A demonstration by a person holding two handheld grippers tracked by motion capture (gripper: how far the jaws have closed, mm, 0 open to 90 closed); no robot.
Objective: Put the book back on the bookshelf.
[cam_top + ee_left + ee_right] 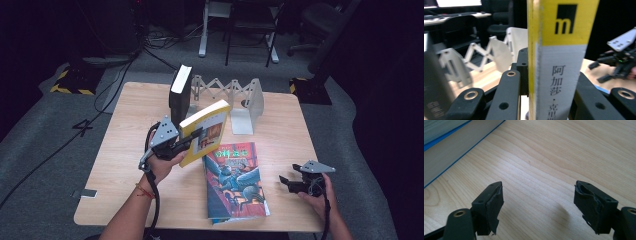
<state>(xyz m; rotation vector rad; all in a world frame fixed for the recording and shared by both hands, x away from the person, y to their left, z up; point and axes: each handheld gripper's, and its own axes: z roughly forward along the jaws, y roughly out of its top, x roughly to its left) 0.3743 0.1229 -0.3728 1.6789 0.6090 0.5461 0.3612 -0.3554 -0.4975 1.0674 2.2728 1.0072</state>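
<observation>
Between fingers [509,100], yellow book [559,60] upright

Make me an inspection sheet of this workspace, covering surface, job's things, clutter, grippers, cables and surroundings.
Surface: light wooden table, no spills seen.
Job's things: yellow-and-grey book held tilted above the table; black book upright at the white expanding book rack; blue illustrated book lying flat near the front edge.
Clutter: nothing seen.
Grippers: left hand-held gripper shut on the yellow-and-grey book; right hand-held gripper open, nothing between its jaws, low over the table right of the blue book.
Cables: black cable trails from the left gripper; more on the floor.
Surroundings: dark room, grey floor, chairs behind.
</observation>
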